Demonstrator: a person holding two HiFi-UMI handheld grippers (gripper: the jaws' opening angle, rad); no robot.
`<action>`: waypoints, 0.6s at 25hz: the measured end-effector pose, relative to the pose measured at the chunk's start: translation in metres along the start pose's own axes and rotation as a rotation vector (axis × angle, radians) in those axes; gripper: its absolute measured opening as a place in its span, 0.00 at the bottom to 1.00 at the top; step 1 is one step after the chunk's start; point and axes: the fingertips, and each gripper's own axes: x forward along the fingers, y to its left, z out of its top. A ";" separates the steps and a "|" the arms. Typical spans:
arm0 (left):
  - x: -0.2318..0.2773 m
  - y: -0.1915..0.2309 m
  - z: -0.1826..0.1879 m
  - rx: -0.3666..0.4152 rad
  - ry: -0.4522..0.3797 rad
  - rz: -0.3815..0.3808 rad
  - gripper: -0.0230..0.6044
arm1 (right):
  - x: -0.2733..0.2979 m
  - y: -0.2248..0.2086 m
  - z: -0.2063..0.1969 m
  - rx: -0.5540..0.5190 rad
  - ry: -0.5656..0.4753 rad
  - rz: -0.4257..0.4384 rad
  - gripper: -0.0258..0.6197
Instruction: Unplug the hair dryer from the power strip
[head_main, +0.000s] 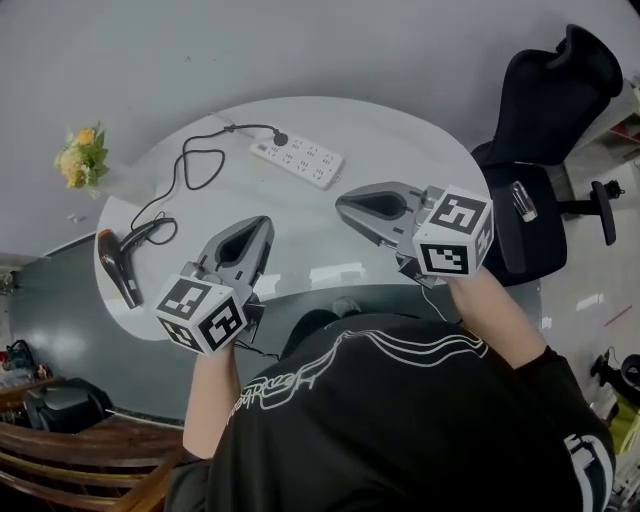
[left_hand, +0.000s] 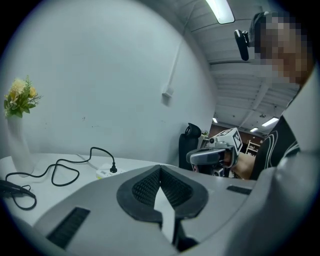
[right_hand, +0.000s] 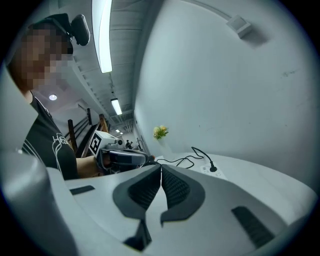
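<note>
Both grippers were pressed together with nothing between the jaws. Neither was touching anything, and both were held over the near half of the bench.

The power strip lay on the far side of the bench, ahead of both grippers. Its long axis ran on a diagonal, from far-left to near-right in the head view. The plug stood in the strip's far-left end. The cord looped left from it to the hair dryer, which lay flat at the bench's left edge, well apart from the strip.

- **Left gripper**: pointed almost straight at the plug, which was ahead and slightly right of its tip. Its own view showed the plug just left of the jaw line.
- **Right gripper**: pointed left across the bench, with the plug ahead of it and off to its right. Its tip was nearest the strip's near-right end.

The two tips looked about equally far from the plug. The left gripper looked better lined up to take the plug, and the right was better placed to pin the strip. The plug stood up off the strip's top face, so the pull would likely need to go upward, not along the strip. An unpinned strip would probably lift with the plug.
</note>
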 end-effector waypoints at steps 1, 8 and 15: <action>0.002 0.006 0.001 0.001 0.005 0.002 0.04 | 0.002 -0.004 0.002 0.001 -0.003 -0.003 0.04; 0.028 0.051 0.014 0.018 0.019 0.029 0.04 | 0.019 -0.029 0.008 0.005 0.012 -0.024 0.04; 0.074 0.109 -0.003 0.031 0.087 0.076 0.04 | 0.038 -0.070 0.005 0.061 0.040 -0.058 0.04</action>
